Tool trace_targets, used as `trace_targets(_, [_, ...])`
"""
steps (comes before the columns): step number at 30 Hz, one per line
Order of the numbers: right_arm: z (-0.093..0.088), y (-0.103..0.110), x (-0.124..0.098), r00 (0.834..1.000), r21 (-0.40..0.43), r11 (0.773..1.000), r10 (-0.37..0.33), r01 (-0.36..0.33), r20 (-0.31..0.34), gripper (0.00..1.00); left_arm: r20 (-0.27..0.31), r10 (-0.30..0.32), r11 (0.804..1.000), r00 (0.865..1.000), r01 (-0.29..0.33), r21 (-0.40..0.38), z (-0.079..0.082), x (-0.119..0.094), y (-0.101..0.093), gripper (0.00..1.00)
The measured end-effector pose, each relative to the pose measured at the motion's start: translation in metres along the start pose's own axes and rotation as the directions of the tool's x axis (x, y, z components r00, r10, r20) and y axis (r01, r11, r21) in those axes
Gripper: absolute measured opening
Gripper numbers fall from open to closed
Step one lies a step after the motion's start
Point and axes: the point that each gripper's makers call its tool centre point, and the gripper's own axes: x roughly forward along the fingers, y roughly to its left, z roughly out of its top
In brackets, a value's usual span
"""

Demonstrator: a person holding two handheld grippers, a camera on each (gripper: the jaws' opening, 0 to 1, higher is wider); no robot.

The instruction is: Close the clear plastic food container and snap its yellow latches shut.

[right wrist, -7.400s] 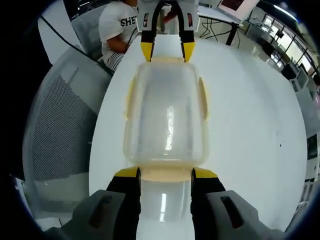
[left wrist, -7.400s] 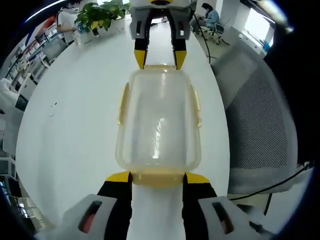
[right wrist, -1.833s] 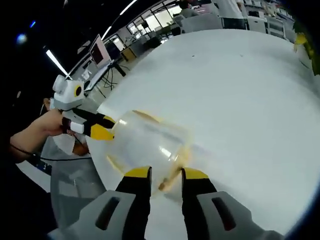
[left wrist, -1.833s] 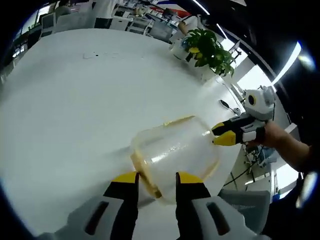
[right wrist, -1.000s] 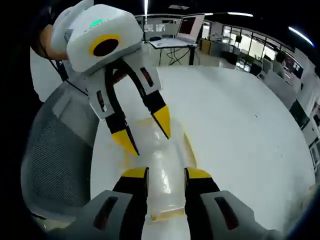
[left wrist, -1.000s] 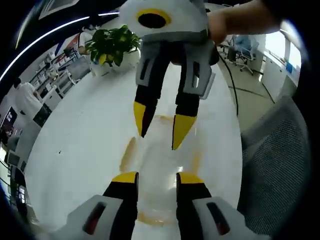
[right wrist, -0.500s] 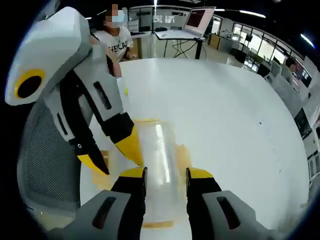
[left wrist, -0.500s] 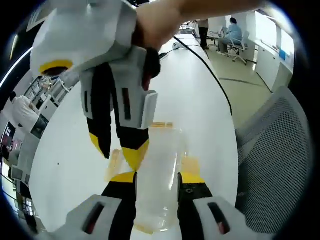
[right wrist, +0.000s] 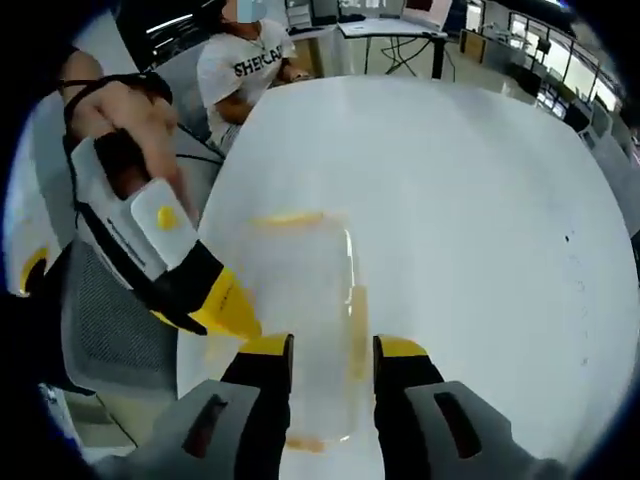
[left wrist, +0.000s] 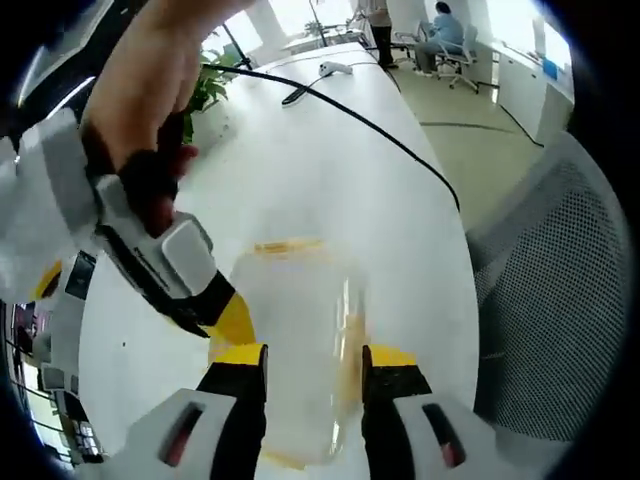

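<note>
Clear rectangular plastic food container [left wrist: 300, 330] with yellow latches [left wrist: 287, 246] lying on the white round bench [left wrist: 330, 170], lid on, directly ahead of both cameras. In the left gripper view, left claw [left wrist: 312, 358] low in front, yellow-tipped jaws set apart over the near end of the container, which shows through the gap; jaws apart, nothing visibly clamped. Right claw [left wrist: 230, 322] coming in from the left, held by a person's hand [left wrist: 140, 110], its yellow tip at the container's left edge; cannot tell if touching. In the right gripper view, right claw [right wrist: 328, 350] also with jaws apart above the container's [right wrist: 300, 310] near end, yellow side latch [right wrist: 357, 330] visible just beside the right jaw. Left claw [right wrist: 225, 305] entering from the left, yellow tip against the container's left side. Black cable [left wrist: 360, 115] trailing across the bench; grey mesh chair [left wrist: 550, 290] beside the bench edge.
</note>
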Motion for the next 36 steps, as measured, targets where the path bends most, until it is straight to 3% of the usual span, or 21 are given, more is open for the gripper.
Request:
trace_targets(5, [0.0,0.003,0.003,0.997,0.013,0.998,0.063,-0.062,-0.052,0.29,-0.037,0.036,0.997,0.999,-0.033,0.073,0.0,0.006,-0.002,0.31])
trace_targets(7, [0.0,0.005,0.004,0.994,0.004,0.996,0.09,-0.09,-0.069,0.28,-0.045,0.037,0.997,0.998,-0.035,0.063,0.0,0.007,-0.002,0.31])
trace_targets(13, [-0.001,0.005,0.006,0.978,0.022,0.993,0.119,-0.117,-0.173,0.28,-0.085,0.073,0.992,0.994,-0.064,0.113,-0.002,0.008,-0.002,0.31])
trace_targets(17, [-0.001,0.006,0.007,0.965,0.004,0.993,0.12,-0.122,-0.235,0.26,-0.123,0.078,0.993,0.989,-0.066,0.093,-0.001,0.01,-0.002,0.3])
trace_targets(28, [-0.003,0.006,0.007,0.953,0.003,0.99,0.139,-0.143,-0.268,0.24,-0.149,0.101,0.992,0.984,-0.088,0.093,-0.003,0.011,-0.001,0.29])
trace_targets(29, [-0.003,0.006,0.007,0.952,0.009,0.99,0.141,-0.143,-0.27,0.24,-0.157,0.108,0.99,0.982,-0.093,0.102,-0.003,0.012,-0.001,0.28])
trace_targets(30, [-0.01,0.013,0.004,0.941,0.061,0.987,0.158,-0.146,-0.299,0.23,-0.174,0.153,0.978,0.973,-0.124,0.17,-0.003,0.013,0.004,0.27])
trace_targets(31, [-0.004,0.008,0.008,0.952,0.03,0.989,0.148,-0.146,-0.267,0.23,-0.177,0.141,0.986,0.974,-0.122,0.113,-0.002,0.017,-0.004,0.27])
trace_targets(36, [-0.005,0.007,0.008,0.949,0.04,0.984,0.176,-0.172,-0.263,0.23,-0.163,0.119,0.989,0.979,-0.103,0.102,-0.004,0.009,0.003,0.27])
